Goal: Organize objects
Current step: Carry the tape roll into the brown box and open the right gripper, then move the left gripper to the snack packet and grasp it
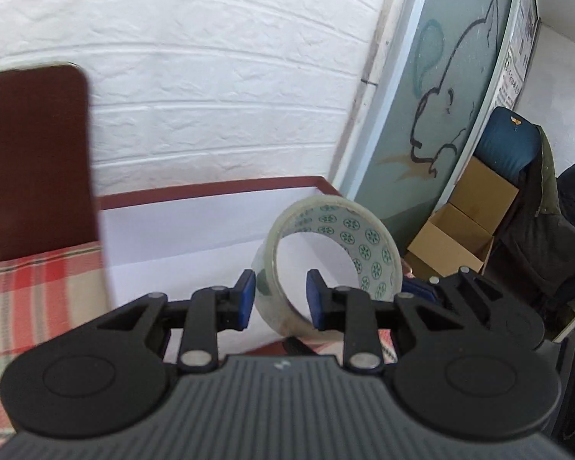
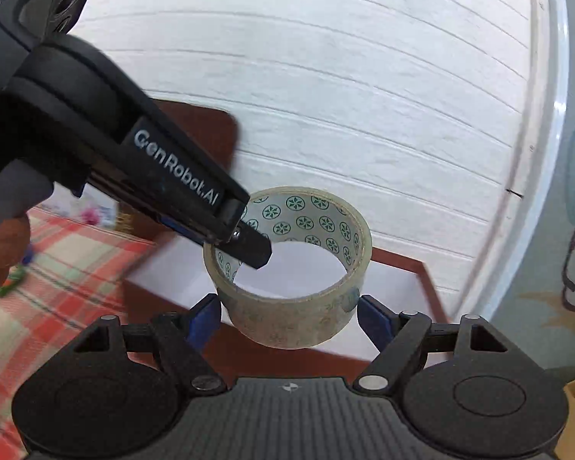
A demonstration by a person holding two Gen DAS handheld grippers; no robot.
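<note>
On the far left of the left wrist view we see the upright dark red lid (image 1: 34, 161) of a box, with the plaid cloth (image 1: 38, 287) spread below it. Moving right, the white inside of the open red box (image 1: 195, 226) fills the middle, its red rim running along the white brick wall (image 1: 211, 76). Next comes our left gripper (image 1: 280, 299), whose blue pads (image 1: 246, 299) stand either side of one wall of the tape roll (image 1: 368, 237): one pad is outside the ring and the other inside it, both pressed against that wall, so the claw is clamped on the roll. The roll stands on edge, lifted above the box's right part. Further right we see a glass panel with a drawn animal (image 1: 452, 96), then cardboard boxes (image 1: 464, 226) on the floor. In the right wrist view, going the same way, the plaid cloth (image 2: 65, 268) lies at left, and the left gripper (image 2: 245, 245) reaches in from the upper left, with one finger dipping inside the tape roll (image 2: 287, 318). The roll hangs over the box (image 2: 395, 283), with its opening turned up. Our right gripper (image 2: 288, 316) sits below it, its blue fingers (image 2: 372, 318) spread apart on either side of the roll; whether they touch it we cannot tell.
</note>
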